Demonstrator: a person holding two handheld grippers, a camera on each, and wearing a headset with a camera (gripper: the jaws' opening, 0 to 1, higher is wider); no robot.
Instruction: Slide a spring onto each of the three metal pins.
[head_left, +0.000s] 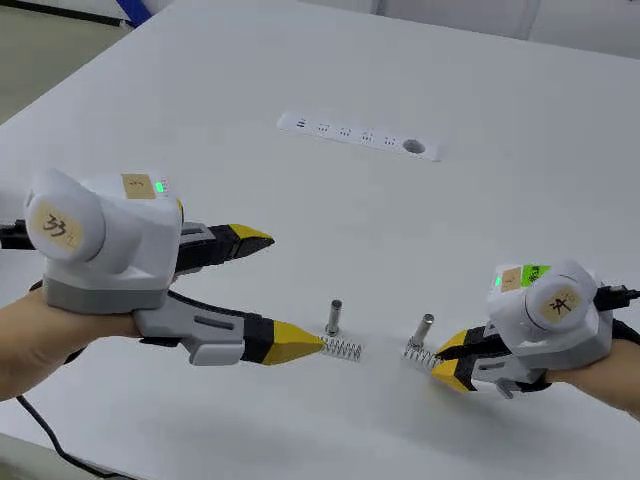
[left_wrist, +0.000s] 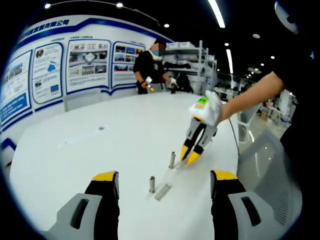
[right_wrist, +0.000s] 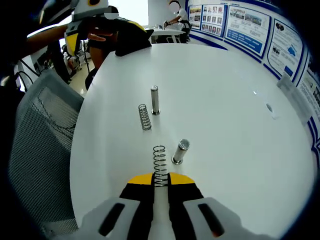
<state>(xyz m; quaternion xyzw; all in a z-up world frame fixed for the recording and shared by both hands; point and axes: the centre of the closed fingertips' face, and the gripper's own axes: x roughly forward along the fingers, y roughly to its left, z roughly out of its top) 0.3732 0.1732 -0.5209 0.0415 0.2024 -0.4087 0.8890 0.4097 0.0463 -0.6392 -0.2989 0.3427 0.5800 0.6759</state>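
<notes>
White tabletop (head_left: 330, 430) nearest me: my right gripper (right_wrist: 155, 181) clamps the near end of the right spring (right_wrist: 159, 162), lying beside the right pin (right_wrist: 180, 151). My left gripper (head_left: 295, 292) gapes wide by the left spring (head_left: 343, 349) and left pin (head_left: 333, 317). Springs look light, squashy, rolly; I'd pinch end coils gently. Farther off, a power strip (head_left: 358, 135).

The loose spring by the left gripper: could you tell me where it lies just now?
In the head view the loose spring lies on the white table beside the left-hand pin, just beyond the lower fingertip of the left gripper.
</notes>
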